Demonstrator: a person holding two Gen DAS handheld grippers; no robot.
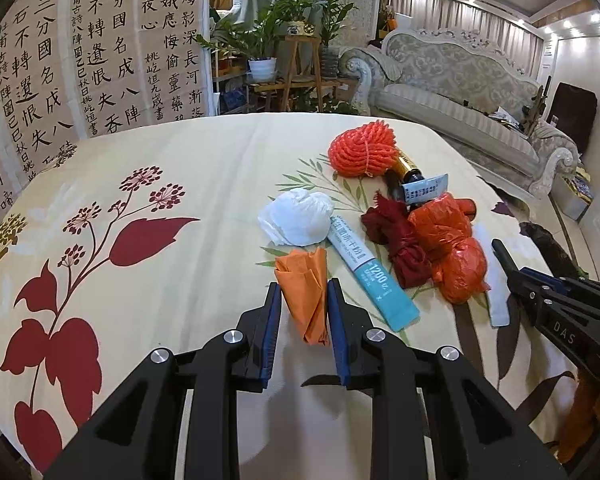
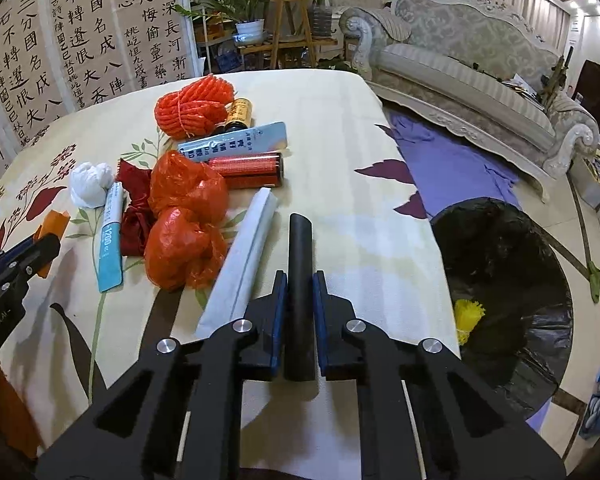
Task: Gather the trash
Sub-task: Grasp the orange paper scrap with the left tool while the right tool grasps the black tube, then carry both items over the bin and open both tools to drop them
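My left gripper [image 1: 303,290] is shut on a crumpled orange paper [image 1: 306,292], held just above the floral tablecloth [image 1: 160,168]. My right gripper [image 2: 300,280] is shut on a black tube [image 2: 300,280]; it also shows at the right of the left wrist view [image 1: 512,268]. Trash lies in a pile on the table: a white tissue wad [image 1: 296,216], a blue-white sachet [image 1: 370,276], orange plastic bags [image 2: 184,220], dark red wrapping [image 1: 396,240], an orange rope coil [image 2: 192,108], a brown bottle [image 2: 238,114], a red cylinder [image 2: 246,170] and a white flat packet [image 2: 246,256].
A bin lined with a black bag [image 2: 508,280] stands on the floor off the table's right edge, with a yellow item [image 2: 468,318] inside. A purple cloth [image 2: 448,164] lies on the floor beyond it. A sofa [image 2: 460,72] and plant stands [image 2: 288,28] are behind the table.
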